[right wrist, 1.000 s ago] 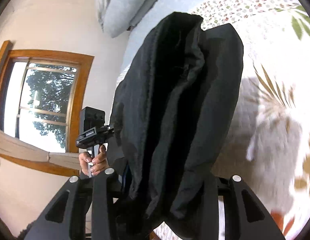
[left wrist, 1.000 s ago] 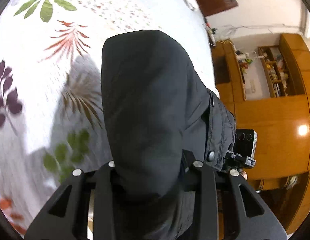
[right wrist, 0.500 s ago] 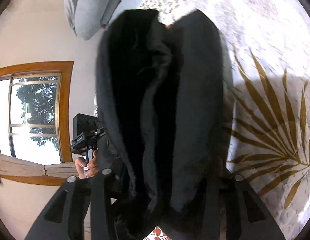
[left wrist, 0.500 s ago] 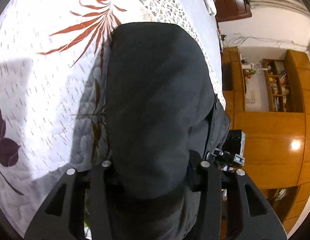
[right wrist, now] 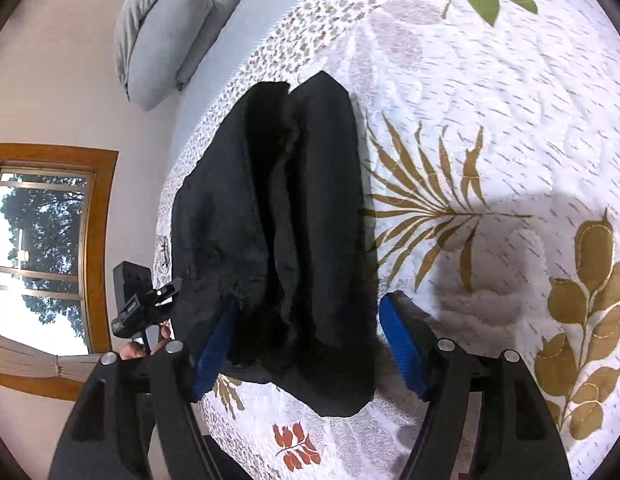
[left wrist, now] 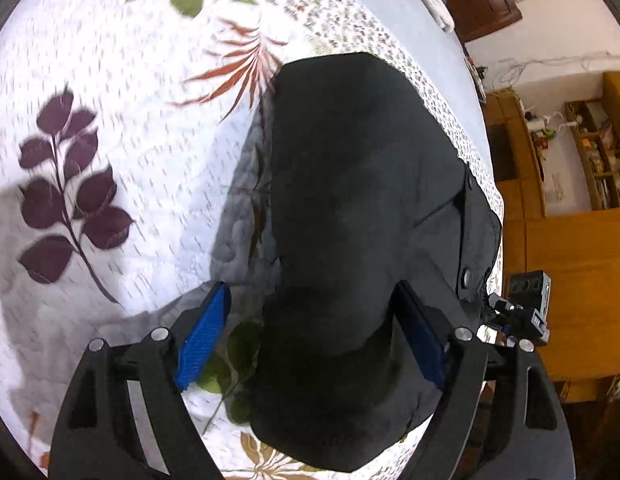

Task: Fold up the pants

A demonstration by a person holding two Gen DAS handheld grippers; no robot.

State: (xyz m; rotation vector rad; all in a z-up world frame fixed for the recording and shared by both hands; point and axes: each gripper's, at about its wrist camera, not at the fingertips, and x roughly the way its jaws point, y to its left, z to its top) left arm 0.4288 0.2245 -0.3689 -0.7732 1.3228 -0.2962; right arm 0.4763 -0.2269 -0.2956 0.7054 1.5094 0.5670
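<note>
So I'm looking down at the folded black fabric pants (left wrist: 350,216) lying in a thick bundle on the white quilted bedspread with the leaf print (left wrist: 121,128), close to the edge of the bed. The left tool (left wrist: 314,336) is sitting spread wide open, its blue pads (left wrist: 203,332) standing on either side of the near end of the bundle without pinching anything; whether the right-hand pad is brushing the cloth, I can't tell. The snap buttons of the waistband are showing on the right side of the pile in this view.

From the other side, the right tool (right wrist: 310,344) is also hanging open around its end of the pants (right wrist: 277,220), blue pads (right wrist: 402,348) apart, the layers of cloth stacked up between them and showing as dark folds. Past the pile I'm seeing the left tool's camera mount, with the fingers of a hand (right wrist: 145,348) wrapped on its handle. A grey pillow (right wrist: 165,28) is resting at the far end of the bed, and a wood-framed window (right wrist: 45,256) is filling the wall on the left.
</note>
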